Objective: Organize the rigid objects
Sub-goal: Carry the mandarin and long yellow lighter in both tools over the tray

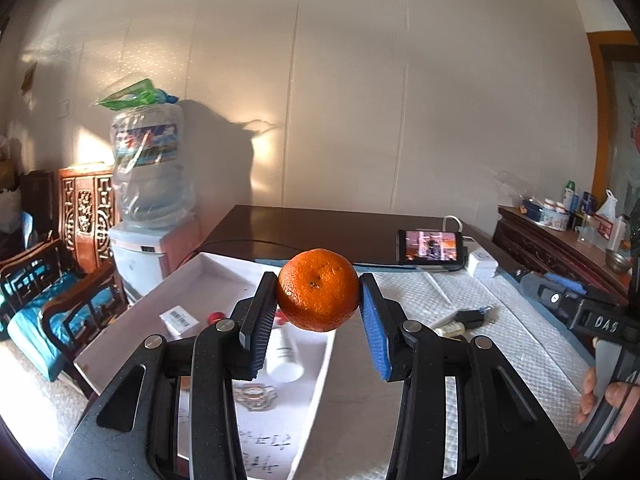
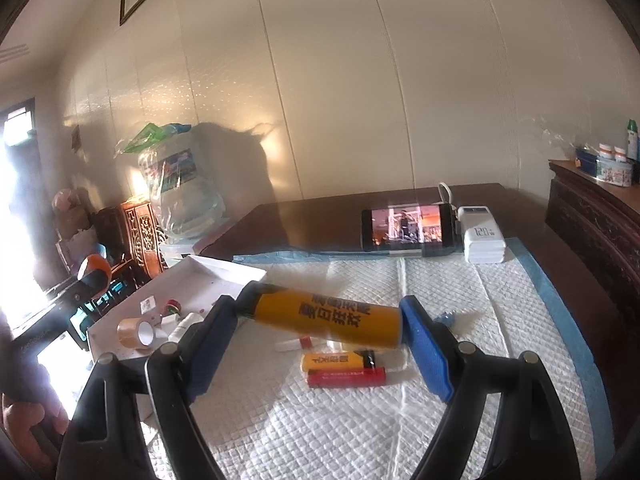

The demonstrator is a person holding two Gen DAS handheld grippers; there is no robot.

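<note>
- Left tongs (image 1: 319,312) clamped on the orange (image 1: 318,290), held mid-frame in the left wrist view, lifted above the near edge of the white tray (image 1: 224,276) w/ nothing under it but air
- Right tongs (image 2: 318,322) clamped on the yellow can (image 2: 328,316), gripped end to end, black cap at one pad & base at the other; it lies slightly tilted, centre of the right wrist view, over the quilted pad (image 2: 360,420)
- We judge the orange light but roundish w/ a slightly yielding skin: hold across its widest part, as now; too much squeeze could bruise it, too little & it could roll out
- Can looks stiff, smooth, prob light; an end-to-end grip may let it pivot, so we'd keep it level, or take it round the body
- Tray already holds a tape roll (image 2: 136,332), a white bottle (image 1: 285,356) & small bits, lower left in the right view
- Two lighters (image 2: 344,370) lie on the pad below the can, yet to be sorted
- Phone (image 2: 408,226) & power bank (image 2: 484,240) sit at the back of the surface, prob not ours to move
</note>
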